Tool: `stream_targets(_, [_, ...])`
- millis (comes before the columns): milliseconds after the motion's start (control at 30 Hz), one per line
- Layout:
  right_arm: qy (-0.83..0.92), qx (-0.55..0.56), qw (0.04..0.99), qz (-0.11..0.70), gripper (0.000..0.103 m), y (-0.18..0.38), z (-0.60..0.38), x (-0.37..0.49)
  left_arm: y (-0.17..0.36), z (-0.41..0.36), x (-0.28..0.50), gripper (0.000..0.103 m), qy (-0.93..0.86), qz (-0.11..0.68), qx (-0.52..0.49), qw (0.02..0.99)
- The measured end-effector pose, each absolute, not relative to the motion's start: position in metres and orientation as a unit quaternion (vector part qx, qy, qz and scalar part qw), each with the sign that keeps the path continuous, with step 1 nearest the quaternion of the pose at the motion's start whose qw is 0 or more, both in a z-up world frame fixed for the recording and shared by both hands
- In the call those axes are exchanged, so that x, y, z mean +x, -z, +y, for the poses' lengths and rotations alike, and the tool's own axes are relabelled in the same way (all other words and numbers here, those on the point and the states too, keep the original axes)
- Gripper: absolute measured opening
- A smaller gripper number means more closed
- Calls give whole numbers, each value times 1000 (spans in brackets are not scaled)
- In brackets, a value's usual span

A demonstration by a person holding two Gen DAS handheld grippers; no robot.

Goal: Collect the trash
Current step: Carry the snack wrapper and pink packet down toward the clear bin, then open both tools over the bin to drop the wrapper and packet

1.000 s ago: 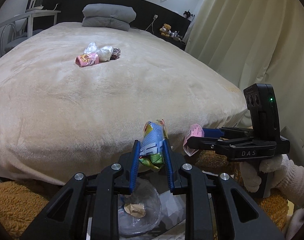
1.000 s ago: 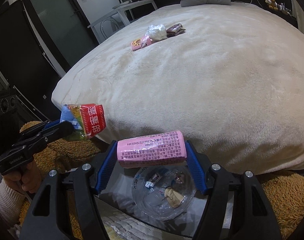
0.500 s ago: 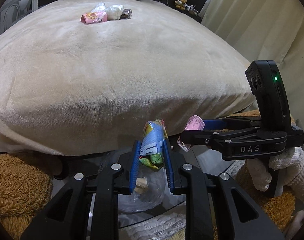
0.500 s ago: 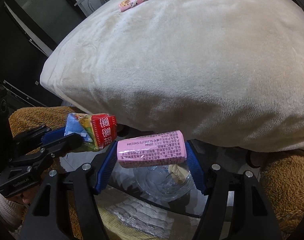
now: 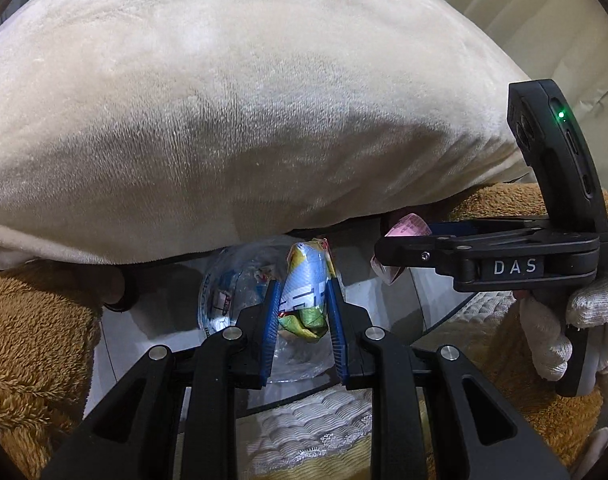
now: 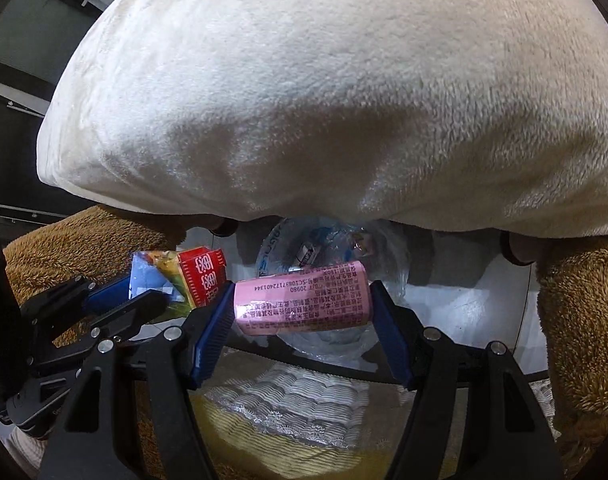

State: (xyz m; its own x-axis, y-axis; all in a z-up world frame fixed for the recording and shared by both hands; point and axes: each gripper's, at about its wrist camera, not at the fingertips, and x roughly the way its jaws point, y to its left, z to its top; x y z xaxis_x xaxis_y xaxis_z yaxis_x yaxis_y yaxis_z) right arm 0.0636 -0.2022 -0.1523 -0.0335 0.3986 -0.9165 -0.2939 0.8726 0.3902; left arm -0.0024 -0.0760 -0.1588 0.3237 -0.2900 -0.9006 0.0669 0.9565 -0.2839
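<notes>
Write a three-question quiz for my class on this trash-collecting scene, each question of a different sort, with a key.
1. True or false: the left claw is empty.
2. What colour is the packet in the right claw?
3. What lies below both claws? A) a pillow B) a clear bag with trash in it C) a shoe

Key
1. False: it is shut on a blue and green wrapper.
2. Pink.
3. B

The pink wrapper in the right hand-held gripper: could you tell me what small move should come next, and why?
Probably lower it a little further, then let go: the pink wrapper is clamped in the right hand-held gripper directly above the clear bag holding other trash.
</notes>
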Motion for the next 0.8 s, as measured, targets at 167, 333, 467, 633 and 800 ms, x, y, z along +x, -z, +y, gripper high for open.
stream_targets(167, [-247, 41, 688, 681, 67, 156, -199, 65, 169, -79, -1, 23, 107, 596, -105, 789])
stream_targets(333, [-250, 41, 689, 680, 67, 156, -195, 64, 178, -78, 0, 23, 101, 614, -109, 775])
stream_targets(467, [-247, 48, 687, 681, 67, 157, -195, 64, 181, -78, 1, 25, 100, 624, -108, 767])
stream_targets(633, [-243, 64, 690, 679, 81, 155, -201, 68, 185, -80, 2, 38, 89, 637, -94, 760])
stream_targets(800, [-240, 69, 700, 669, 81, 151, -204, 70, 182, -76, 2, 47, 83, 628, -97, 767])
